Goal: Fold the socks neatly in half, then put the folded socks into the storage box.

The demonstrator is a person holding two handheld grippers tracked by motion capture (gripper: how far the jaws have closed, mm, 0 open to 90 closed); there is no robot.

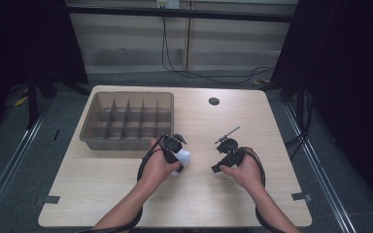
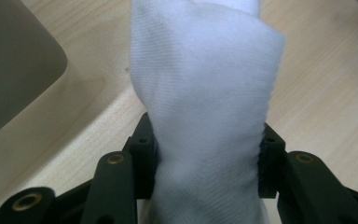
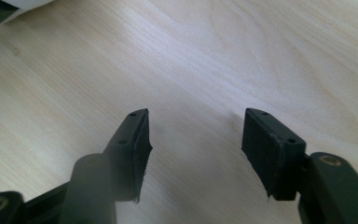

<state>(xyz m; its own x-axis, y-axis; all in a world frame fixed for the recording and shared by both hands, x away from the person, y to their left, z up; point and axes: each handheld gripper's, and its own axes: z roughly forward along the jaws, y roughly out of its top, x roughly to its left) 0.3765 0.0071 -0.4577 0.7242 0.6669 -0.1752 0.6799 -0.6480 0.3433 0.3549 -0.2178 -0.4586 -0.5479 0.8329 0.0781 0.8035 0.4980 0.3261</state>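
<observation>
Left gripper view: tool [image 2: 205, 154] pinching unlabelled white cloth [image 2: 205, 93].

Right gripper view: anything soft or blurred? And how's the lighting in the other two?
Right gripper view: the left jaw's base is smeared and out of focus, table grain sharp. Left gripper view: white cloth evenly lit, weave crisp, no glare. High view: tabletop bright, surroundings nearly black, divided tray readable.

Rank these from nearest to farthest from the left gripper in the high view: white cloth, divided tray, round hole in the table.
1. White cloth: clamped in the left gripper.
2. Divided tray: just beyond it, toward the table's far left.
3. Round hole: farther off, toward the far right.
</observation>
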